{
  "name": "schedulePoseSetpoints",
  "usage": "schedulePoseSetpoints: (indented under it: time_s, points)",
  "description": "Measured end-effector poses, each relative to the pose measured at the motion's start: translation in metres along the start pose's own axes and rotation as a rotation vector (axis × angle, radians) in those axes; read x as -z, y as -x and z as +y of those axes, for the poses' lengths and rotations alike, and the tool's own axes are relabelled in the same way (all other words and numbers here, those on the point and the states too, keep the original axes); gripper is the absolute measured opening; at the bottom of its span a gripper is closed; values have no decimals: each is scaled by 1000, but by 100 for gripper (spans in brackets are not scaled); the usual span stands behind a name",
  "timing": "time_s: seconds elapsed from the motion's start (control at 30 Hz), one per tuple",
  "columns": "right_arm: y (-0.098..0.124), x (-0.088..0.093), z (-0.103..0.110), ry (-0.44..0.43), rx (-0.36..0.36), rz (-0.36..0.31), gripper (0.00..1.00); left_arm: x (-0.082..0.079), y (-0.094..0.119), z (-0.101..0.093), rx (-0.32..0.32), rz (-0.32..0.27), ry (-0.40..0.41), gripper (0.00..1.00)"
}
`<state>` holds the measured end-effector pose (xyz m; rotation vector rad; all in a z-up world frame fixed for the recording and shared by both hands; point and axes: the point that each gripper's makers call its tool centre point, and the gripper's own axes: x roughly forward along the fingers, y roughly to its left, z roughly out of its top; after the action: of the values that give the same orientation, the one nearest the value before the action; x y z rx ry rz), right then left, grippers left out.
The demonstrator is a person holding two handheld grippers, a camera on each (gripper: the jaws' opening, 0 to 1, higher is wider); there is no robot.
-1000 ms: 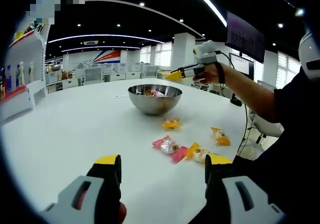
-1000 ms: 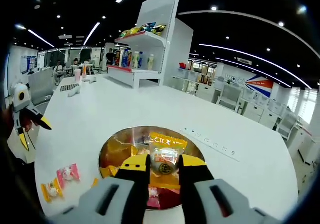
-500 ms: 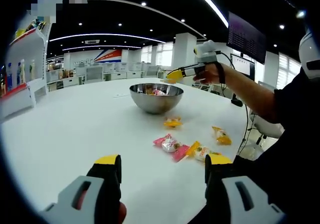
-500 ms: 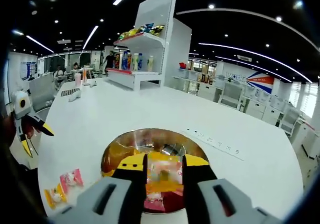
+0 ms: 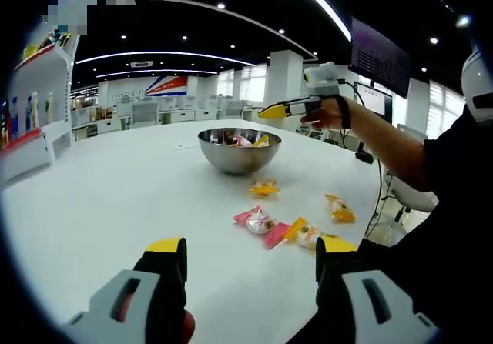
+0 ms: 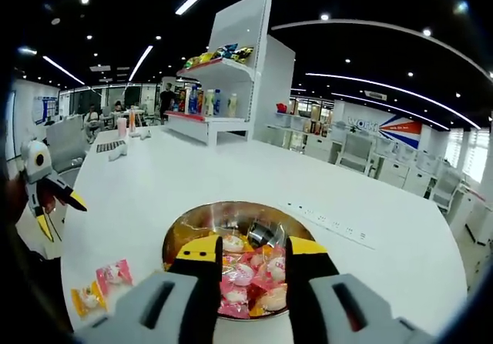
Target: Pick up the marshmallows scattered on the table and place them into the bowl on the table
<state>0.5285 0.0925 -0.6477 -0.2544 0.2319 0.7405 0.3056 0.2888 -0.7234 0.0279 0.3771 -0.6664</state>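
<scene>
Now right gripper (fingers parted) hovers over bowl.

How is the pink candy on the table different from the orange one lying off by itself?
The pink candy has a pink wrapper with a pale sweet showing through; the orange candy looks orange-yellow all over. The pink candy lies right against another packet; the orange candy lies alone, apart from the rest. The pink candy is nearer the left tongs; the orange candy is off to the side. Both are small wrapped sweets on the white table, outside the bowl.
</scene>
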Motion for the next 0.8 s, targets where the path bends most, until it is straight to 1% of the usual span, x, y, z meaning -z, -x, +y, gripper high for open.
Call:
schedulePoseSetpoints:
  time_s: [0.2, 0.53, 0.8]
  points:
    - [15, -3, 5, 14, -3, -19, 32, -2, 0, -2, 0, 0, -5, 68]
    - [48, -11, 16, 36, 7, -67, 31, -4, -4, -7, 13, 1, -15, 68]
    - [71, -11, 19, 34, 20, -93, 30, -6, -6, -10, 22, -1, -21, 68]
